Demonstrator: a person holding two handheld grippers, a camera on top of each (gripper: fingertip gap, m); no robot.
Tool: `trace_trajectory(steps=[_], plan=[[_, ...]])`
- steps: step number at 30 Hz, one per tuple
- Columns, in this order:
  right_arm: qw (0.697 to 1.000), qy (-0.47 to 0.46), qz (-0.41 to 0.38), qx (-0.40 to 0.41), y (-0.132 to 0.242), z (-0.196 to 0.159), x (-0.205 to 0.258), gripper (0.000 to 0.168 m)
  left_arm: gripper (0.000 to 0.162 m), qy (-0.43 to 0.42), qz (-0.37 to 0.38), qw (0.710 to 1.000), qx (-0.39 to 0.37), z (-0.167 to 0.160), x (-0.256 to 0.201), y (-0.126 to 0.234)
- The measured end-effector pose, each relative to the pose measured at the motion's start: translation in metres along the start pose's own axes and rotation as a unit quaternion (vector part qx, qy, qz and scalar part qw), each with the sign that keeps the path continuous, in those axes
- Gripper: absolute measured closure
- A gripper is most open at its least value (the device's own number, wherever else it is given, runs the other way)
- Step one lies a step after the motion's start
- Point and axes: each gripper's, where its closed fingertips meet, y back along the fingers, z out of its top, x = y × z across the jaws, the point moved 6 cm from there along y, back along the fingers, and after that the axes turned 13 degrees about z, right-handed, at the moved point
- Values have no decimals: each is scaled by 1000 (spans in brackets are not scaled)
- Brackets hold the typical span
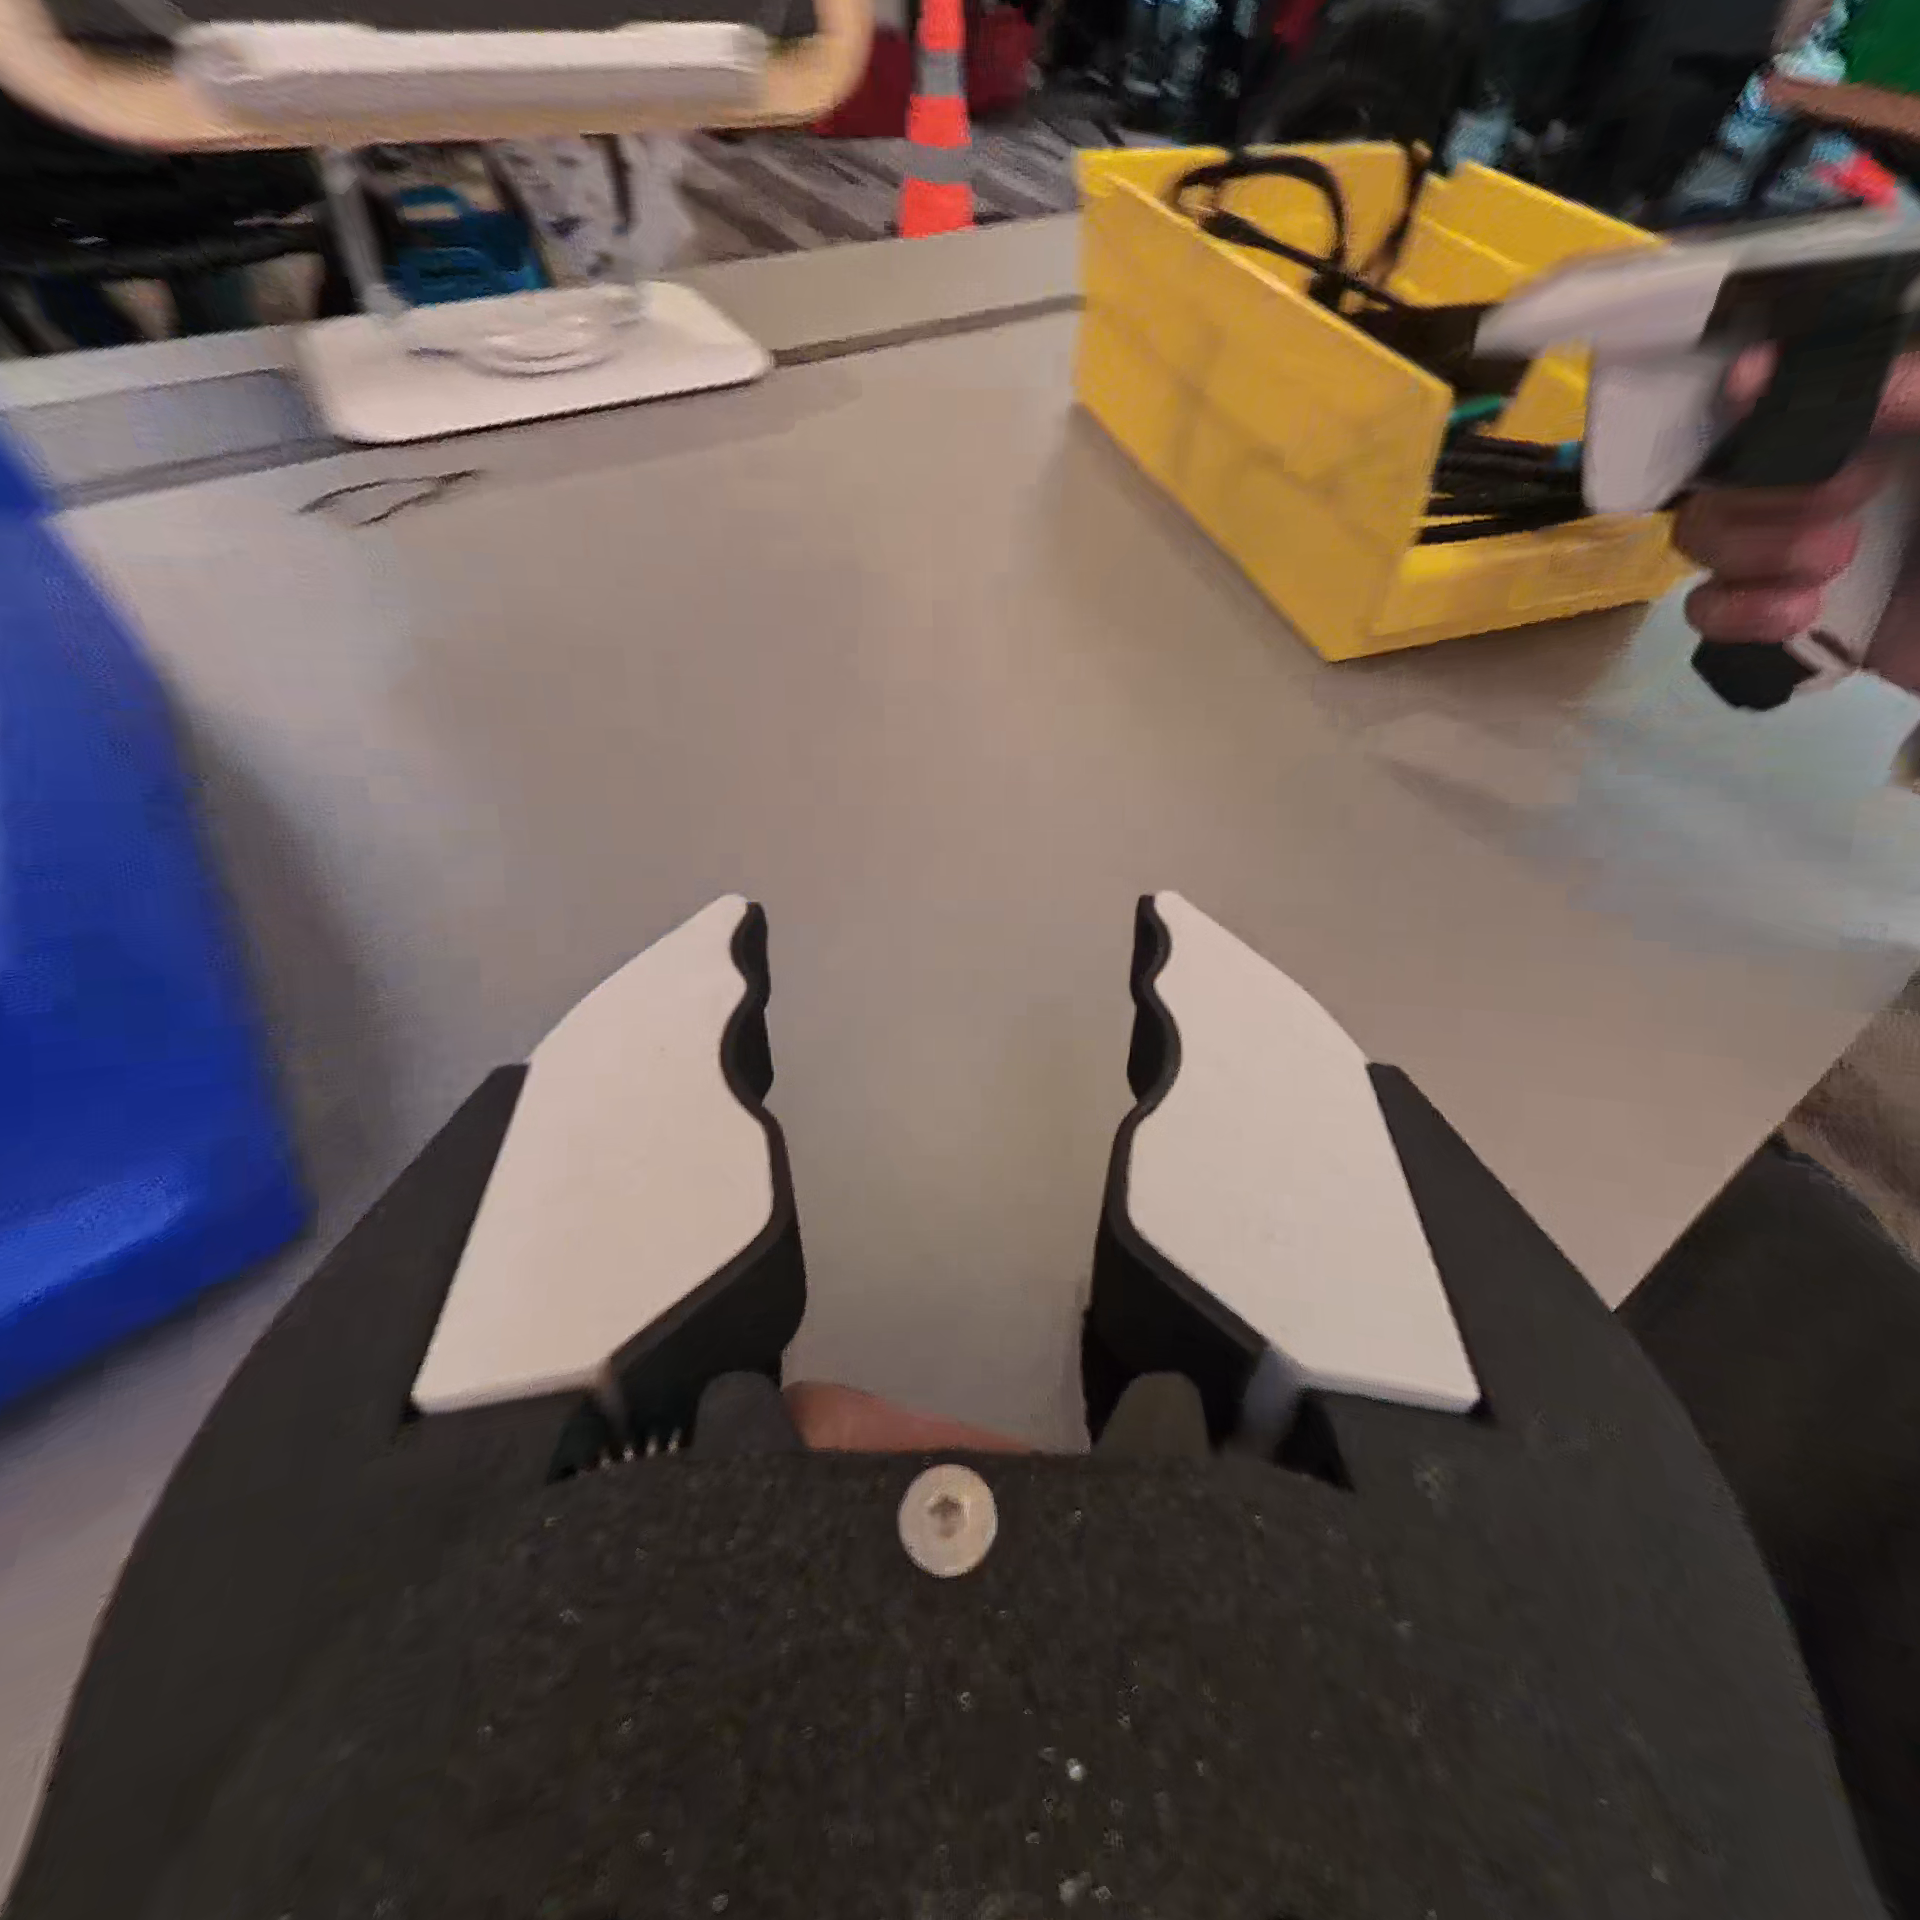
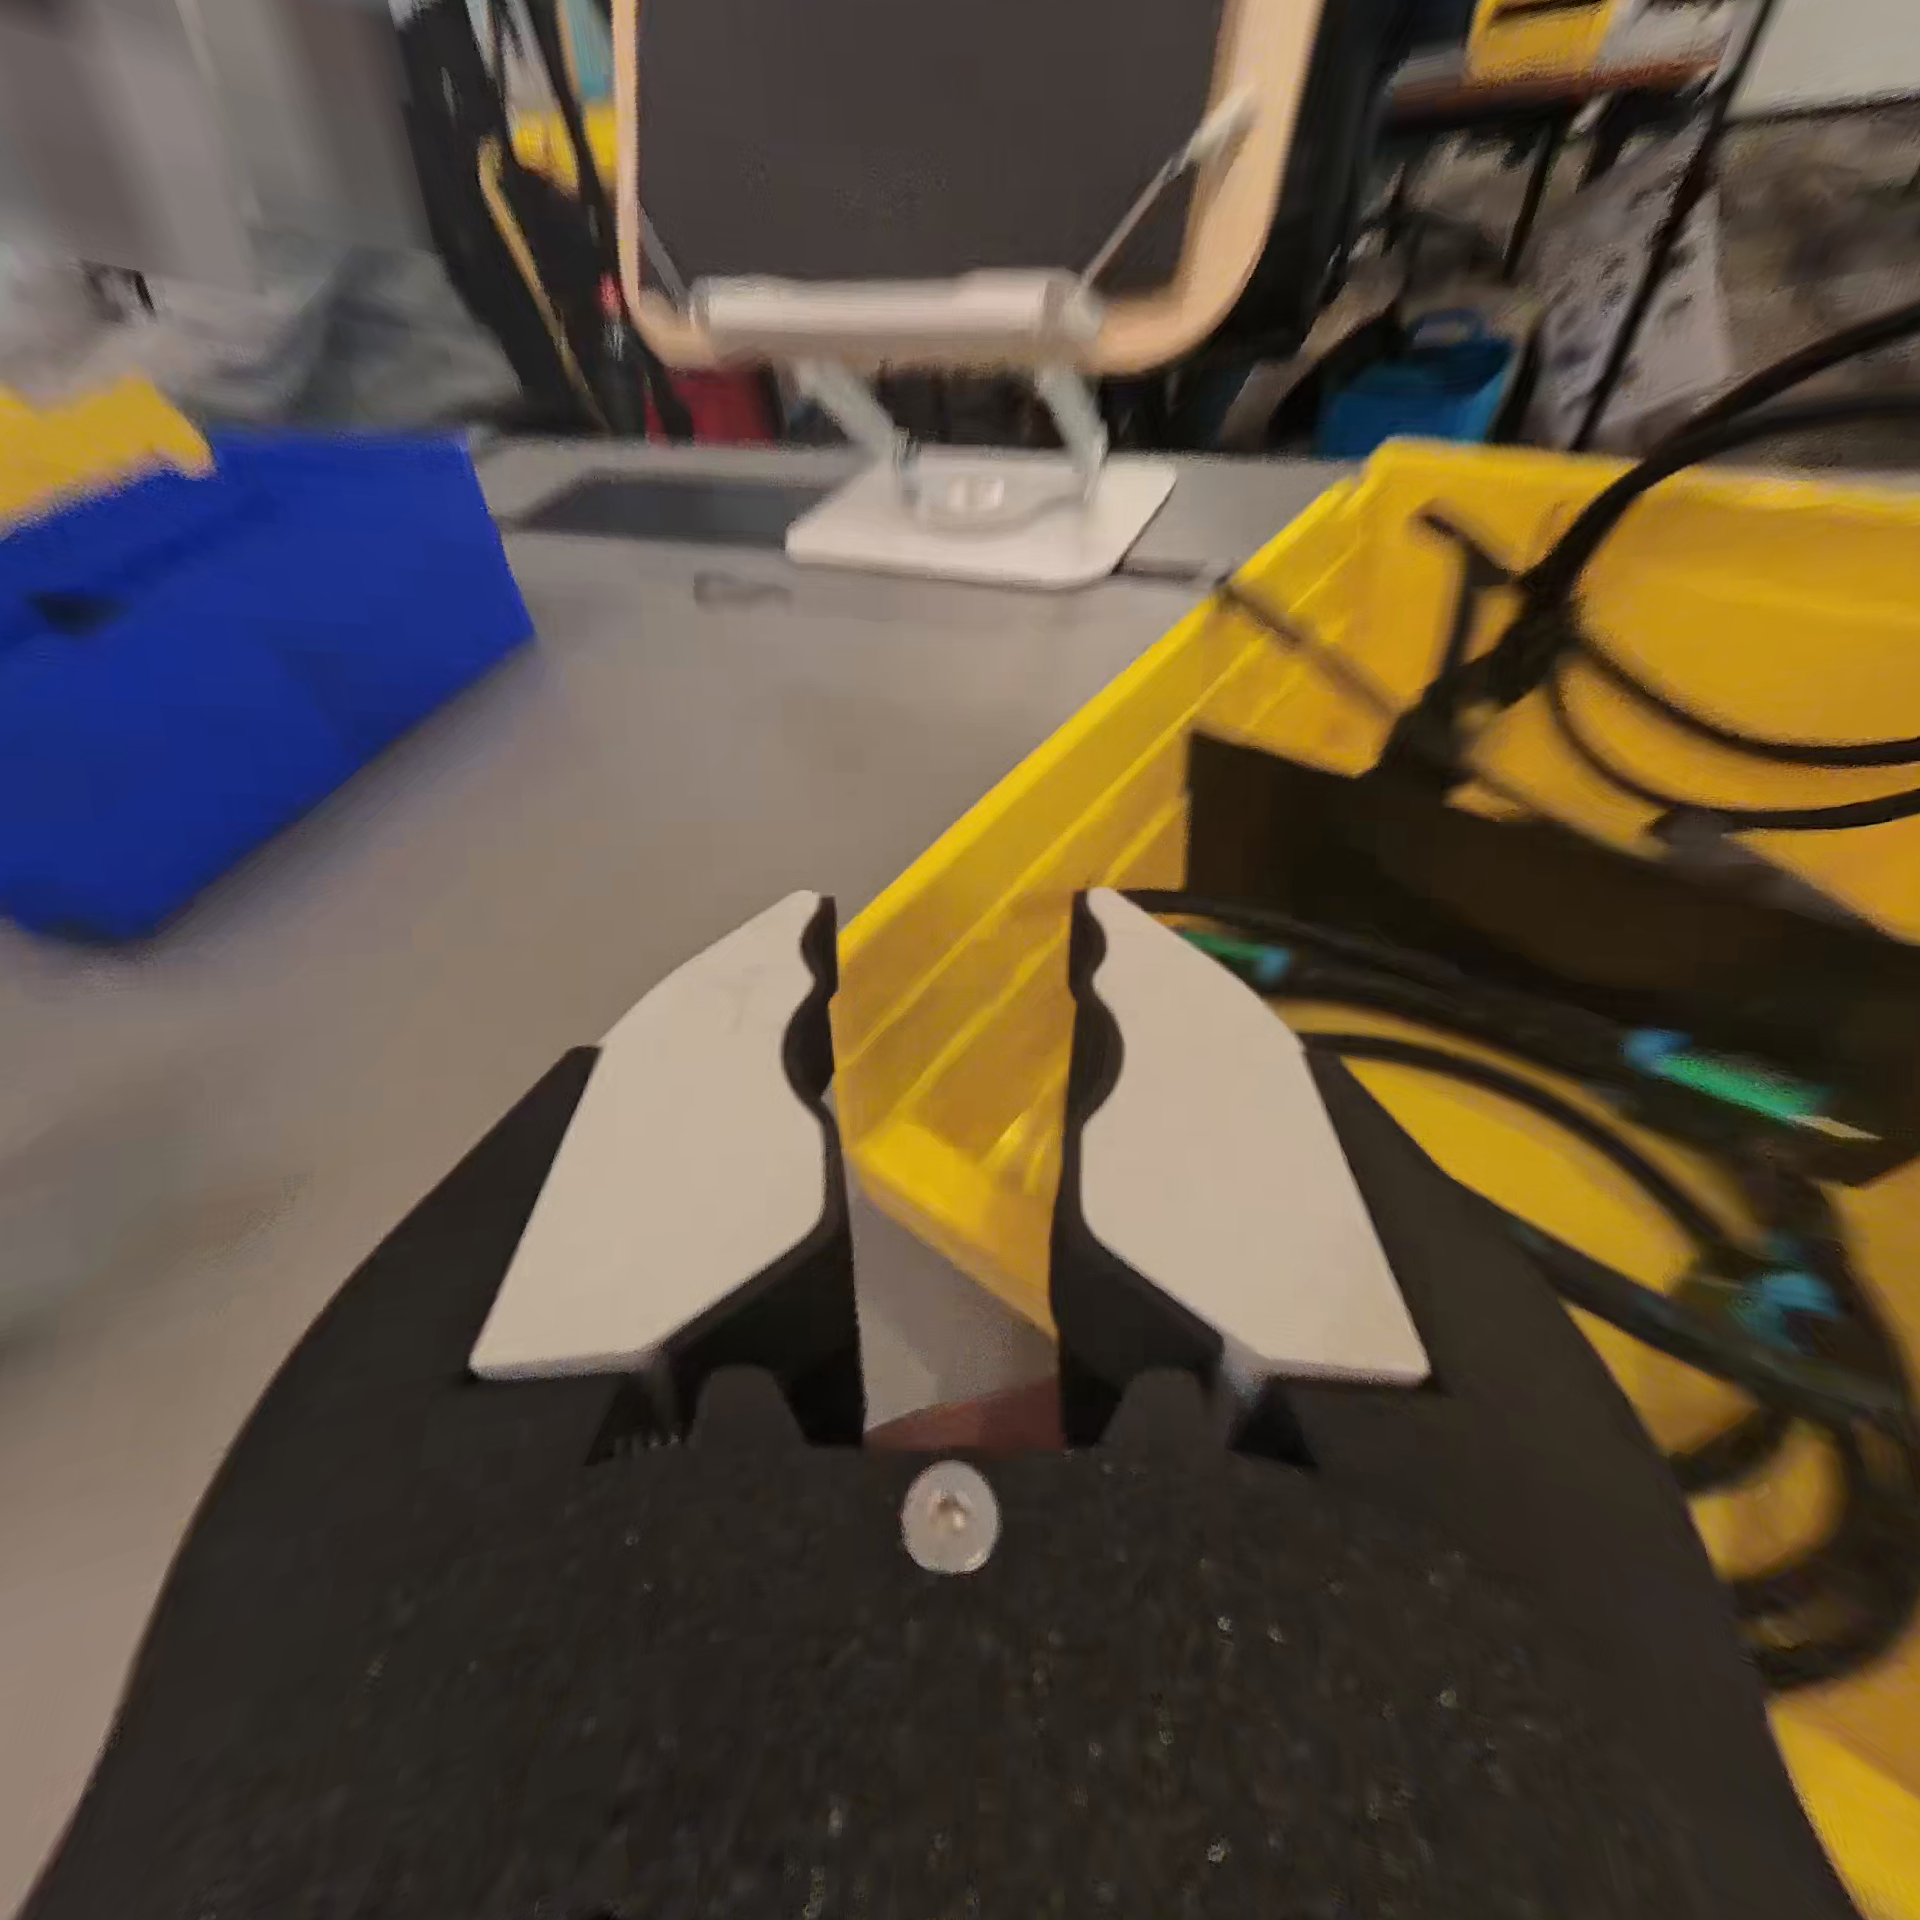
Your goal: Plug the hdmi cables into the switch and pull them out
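A yellow bin (image 1: 1247, 436) stands on the grey table at the right and holds a black box, the switch (image 2: 1507, 862), and black cables (image 2: 1558, 1091) with blue-green ends. My left gripper (image 1: 951, 914) is open and empty over bare table, well short of the bin. My right gripper (image 2: 951, 914) is open and empty, its tips at the yellow bin's (image 2: 1039, 883) near left wall. In the left wrist view the right gripper (image 1: 1662, 364) shows at the far right, held by a hand, over the bin. Both views are blurred.
A blue bin (image 1: 104, 935) stands at the left; it also shows in the right wrist view (image 2: 229, 675). A white stand base (image 1: 530, 358) sits at the table's back edge, with a wooden-framed chair (image 2: 935, 156) behind. An orange cone (image 1: 938, 125) stands on the floor beyond.
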Motion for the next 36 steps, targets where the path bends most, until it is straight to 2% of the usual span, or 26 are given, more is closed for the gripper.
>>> trace_trajectory(steps=[2,4,6,9,11,13,15,16,17,20,23,26,32,36], plan=[[998,7,-1,-64,32,23,13,119,97,-30,-18,999,15,19,-42,-27],[996,30,-30,-84,64,29,18,116,100,-43,-46,998,22,37,-84,-54],[988,33,-122,-85,96,18,-2,121,101,-46,-67,996,21,49,-119,-82],[976,-52,-204,-49,125,-22,-55,115,102,-31,-76,996,41,56,-157,-122],[978,-100,-181,-27,122,-39,-75,121,106,-13,-64,997,48,60,-169,-144],[979,-108,-171,-16,110,-44,-84,132,129,13,-44,998,53,64,-171,-159],[976,-98,-194,4,100,-47,-89,140,141,24,-22,998,58,66,-166,-167],[970,-88,-225,15,99,-49,-92,152,148,19,-15,998,62,66,-164,-169],[967,-70,-246,24,99,-51,-93,162,149,5,-11,998,66,67,-162,-169],[959,-61,-274,33,98,-51,-87,164,153,-41,19,997,63,67,-161,-167],[959,-59,-276,23,92,-49,-66,165,156,-30,36,998,33,62,-143,-149],[967,-24,-252,7,70,-36,-28,165,157,-16,72,997,10,58,-102,-119],[987,-2,-157,17,-14,-22,59,164,158,-10,175,984,12,39,7,-56],[991,-8,-126,35,-67,-28,96,164,158,-3,219,975,35,21,60,-44]])
